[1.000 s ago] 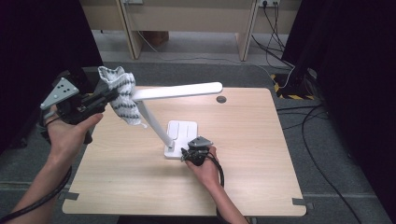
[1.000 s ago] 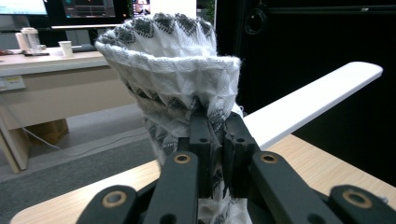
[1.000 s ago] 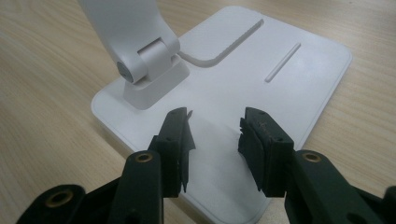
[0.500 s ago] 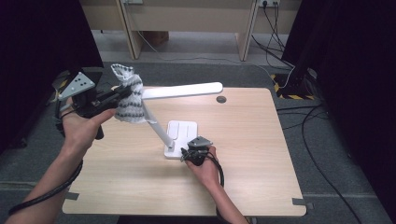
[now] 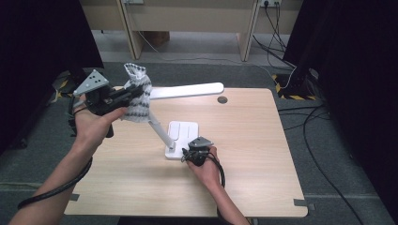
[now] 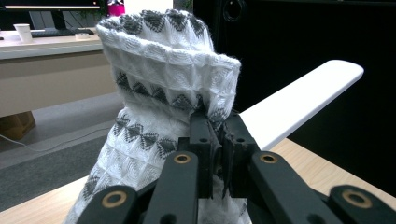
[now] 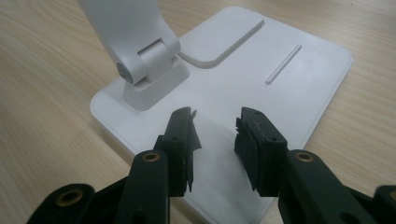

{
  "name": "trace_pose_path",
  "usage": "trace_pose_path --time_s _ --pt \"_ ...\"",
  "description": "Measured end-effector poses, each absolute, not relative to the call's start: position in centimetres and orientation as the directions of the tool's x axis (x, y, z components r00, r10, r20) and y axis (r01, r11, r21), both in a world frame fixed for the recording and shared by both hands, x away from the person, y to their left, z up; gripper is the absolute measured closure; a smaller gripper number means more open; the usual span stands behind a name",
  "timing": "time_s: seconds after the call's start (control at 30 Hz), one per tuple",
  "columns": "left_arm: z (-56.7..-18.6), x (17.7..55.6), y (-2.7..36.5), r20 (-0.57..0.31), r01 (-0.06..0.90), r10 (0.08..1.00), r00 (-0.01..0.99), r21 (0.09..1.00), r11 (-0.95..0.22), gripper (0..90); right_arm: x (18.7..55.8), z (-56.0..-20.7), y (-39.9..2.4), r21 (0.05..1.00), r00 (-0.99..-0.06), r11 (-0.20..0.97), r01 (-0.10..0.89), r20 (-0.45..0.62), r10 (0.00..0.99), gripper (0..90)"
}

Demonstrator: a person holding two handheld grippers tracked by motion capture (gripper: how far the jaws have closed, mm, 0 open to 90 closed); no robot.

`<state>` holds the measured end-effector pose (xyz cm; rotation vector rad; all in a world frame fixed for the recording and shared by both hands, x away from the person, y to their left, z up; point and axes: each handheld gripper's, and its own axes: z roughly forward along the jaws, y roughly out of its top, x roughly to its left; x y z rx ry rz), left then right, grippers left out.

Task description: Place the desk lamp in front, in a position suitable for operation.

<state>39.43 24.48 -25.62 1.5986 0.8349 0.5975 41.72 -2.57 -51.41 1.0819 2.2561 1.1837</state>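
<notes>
Tongs first, from the high view: left tongs [image 5: 126, 96] pinch a patterned cloth [image 5: 137, 93] against the white lamp's arm [image 5: 187, 90]; right tongs [image 5: 187, 152] rest at the lamp base [image 5: 180, 136] on the worktop [image 5: 253, 140]. Left gripper view: jaws pressed together on the cloth [image 6: 163, 84]. Right gripper view: right tongs [image 7: 215, 123], just been closing, stand spread over the base [image 7: 280, 88], nothing between.

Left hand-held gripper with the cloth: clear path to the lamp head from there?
Probably yes. The left hand-held gripper, shut on the cloth, sits beside the lamp head near its joint, with nothing between them. The right hand-held gripper is down at the lamp base, out of the way.
</notes>
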Motion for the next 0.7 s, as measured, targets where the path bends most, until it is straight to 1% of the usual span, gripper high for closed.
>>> trace_pose_path --time_s 0.7 --pt "-25.2 39.9 21.9 -0.07 0.199 0.755 0.651 0.977 -0.081 84.0 41.7 -51.5 -2.6 0.82 -0.635 0.347 0.455 0.025 0.773 65.6"
